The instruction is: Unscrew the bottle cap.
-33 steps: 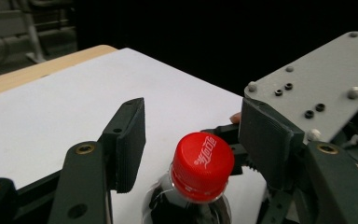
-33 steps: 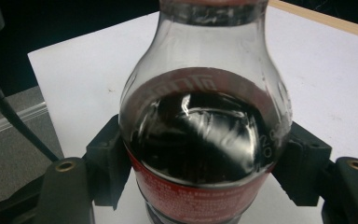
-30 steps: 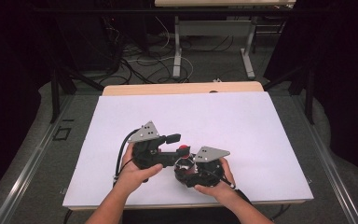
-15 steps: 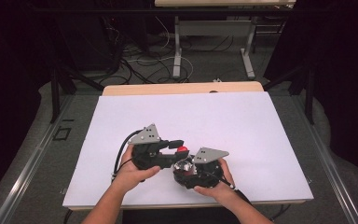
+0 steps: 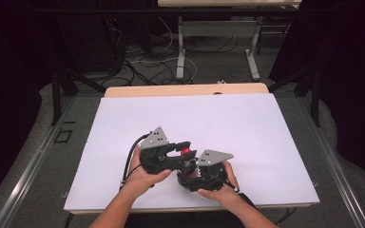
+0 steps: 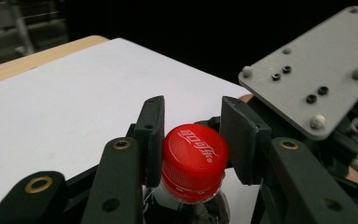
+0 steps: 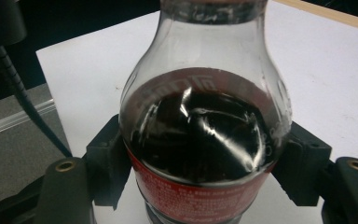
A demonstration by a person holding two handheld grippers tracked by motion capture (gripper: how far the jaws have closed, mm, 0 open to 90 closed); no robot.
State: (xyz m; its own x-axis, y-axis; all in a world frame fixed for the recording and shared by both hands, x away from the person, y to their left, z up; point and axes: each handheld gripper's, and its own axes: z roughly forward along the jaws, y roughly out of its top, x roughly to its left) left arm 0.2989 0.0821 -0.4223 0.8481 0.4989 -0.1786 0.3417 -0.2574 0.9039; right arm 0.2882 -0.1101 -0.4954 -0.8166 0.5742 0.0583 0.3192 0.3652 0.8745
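We steady the clear plastic bottle of dark cola (image 7: 205, 135), upright on the white counter (image 5: 247, 128), in the right tongs (image 7: 205, 186); the left tongs (image 6: 198, 140) just closed around its ridged red cap (image 6: 193, 161). The body is slick, so grip at the label.

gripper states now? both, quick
Left gripper: fingers have just been closing, now shut on the red cap.
Right gripper: shut on the cola bottle.

White sheet (image 5: 247, 123) covers most of the tabletop, bare wood strip (image 5: 185, 90) left along the far edge. Beyond that edge, loose cables (image 5: 142, 59) on the floor by grey desk legs (image 5: 180, 52)
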